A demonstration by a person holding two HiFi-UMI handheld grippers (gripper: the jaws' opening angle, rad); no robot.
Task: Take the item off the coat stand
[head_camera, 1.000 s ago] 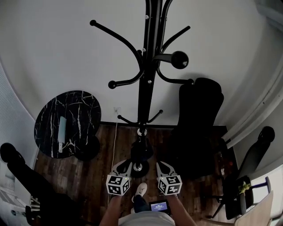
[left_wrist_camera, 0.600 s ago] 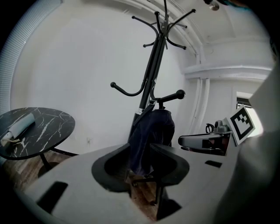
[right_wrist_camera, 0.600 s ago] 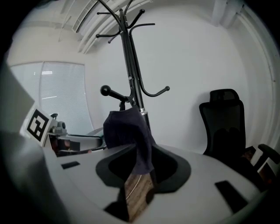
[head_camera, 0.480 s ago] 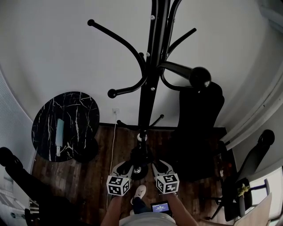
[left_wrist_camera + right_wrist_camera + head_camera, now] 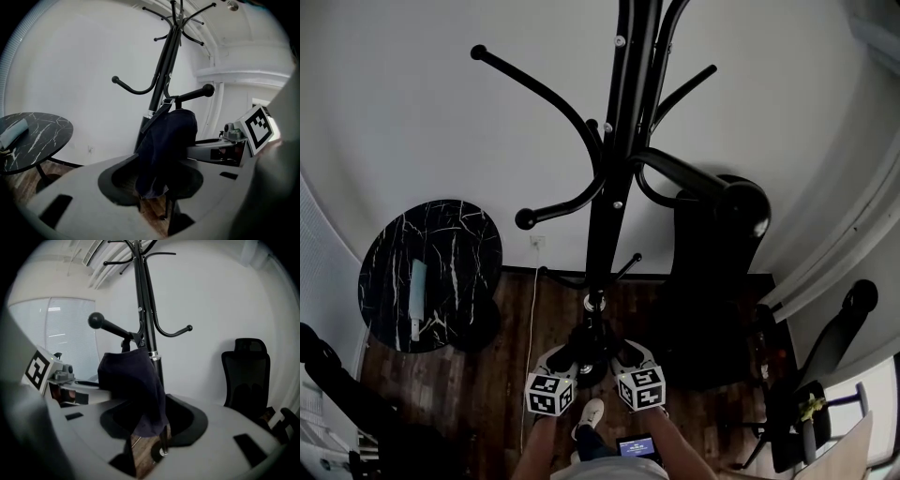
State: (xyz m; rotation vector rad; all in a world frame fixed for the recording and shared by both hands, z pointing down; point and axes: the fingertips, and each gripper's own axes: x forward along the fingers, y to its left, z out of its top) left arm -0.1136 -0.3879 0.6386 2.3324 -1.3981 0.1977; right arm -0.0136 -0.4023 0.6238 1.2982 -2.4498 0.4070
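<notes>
The item (image 5: pixel 166 140), a dark blue cloth thing, hangs by a strap (image 5: pixel 161 108) from a knobbed hook (image 5: pixel 187 96) on the stand (image 5: pixel 614 169), close against the pole. The person holds both claws low, one on each side of it. The left gripper (image 5: pixel 153 204) has its jaws spread a little, with the hem hanging just over the gap and nothing pinched. The right gripper (image 5: pixel 143 446) looks the same. To my eye the good way is to close one claw on a thick fold well above the hem, lift until the strap goes slack, then carry it out past the knob. Pulling straight down or sideways would likely tip the stand.
</notes>
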